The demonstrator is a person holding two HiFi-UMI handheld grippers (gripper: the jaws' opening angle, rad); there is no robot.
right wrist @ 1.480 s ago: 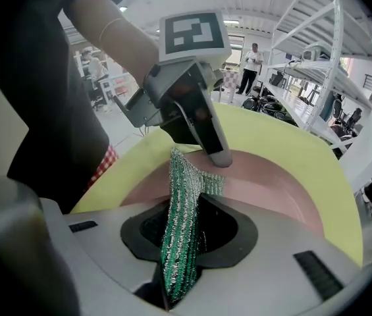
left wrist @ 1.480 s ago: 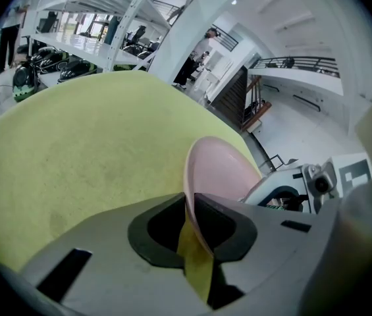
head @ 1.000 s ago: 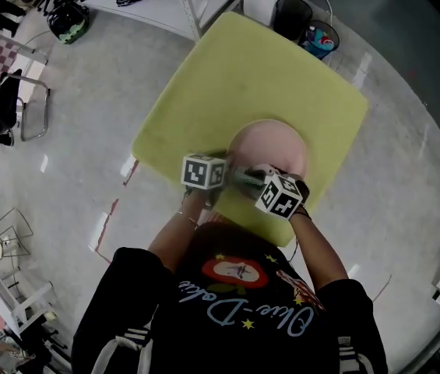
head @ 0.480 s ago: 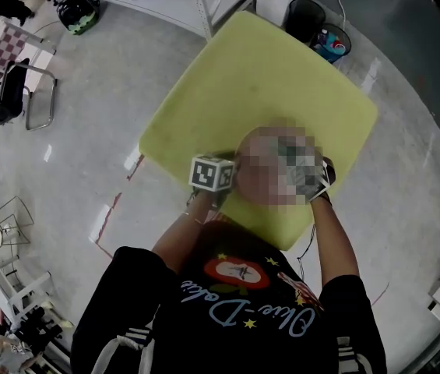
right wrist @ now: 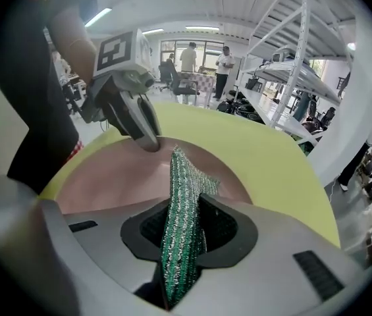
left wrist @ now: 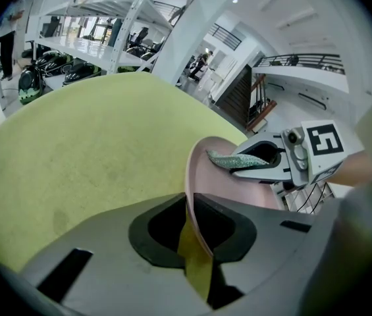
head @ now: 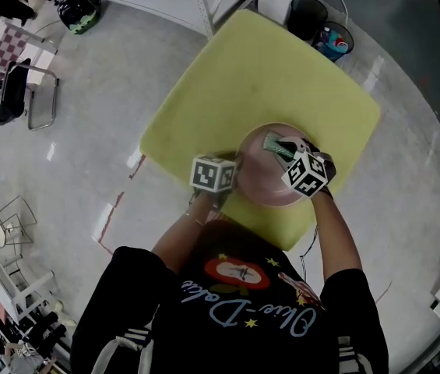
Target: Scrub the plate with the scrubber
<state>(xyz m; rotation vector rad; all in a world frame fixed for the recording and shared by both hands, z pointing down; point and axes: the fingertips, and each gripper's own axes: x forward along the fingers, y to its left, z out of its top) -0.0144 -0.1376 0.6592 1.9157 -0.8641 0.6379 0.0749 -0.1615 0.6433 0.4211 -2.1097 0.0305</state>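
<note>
Clamping the left rim of the pale pink round plate (head: 260, 184), the left tongs (left wrist: 195, 226) sit low in the middle of the head view. They are closed on the thin edge, which stands upright between the jaws in the left gripper view. The plate rests near the lower edge of the yellow-green square bench (head: 266, 76); I cannot tell whether it lies flat or is tipped slightly. It looks stiff, smooth and fairly light, so it would likely skid under rubbing. A hold on the rim, opposite the scrubbed side, seems the right way to steady it, though a hard pinch on so thin an edge could slip. Just right of it, the right tongs (right wrist: 182, 232) are closed on the green glittery mesh scrubber (right wrist: 184, 176). A folded strip of it pokes past the jaws over the upper part of the plate's face. Whether the tip presses on the plate is not clear. The scrubber appears soft, floppy and nearly weightless. It is best pinched short, so that only a little free mesh bends against the surface. Beyond, the bench's bare top runs toward the upper right, with black round bins (head: 313, 22) past its far corner and white metal shelving (head: 204, 2) along the top edge.
</note>
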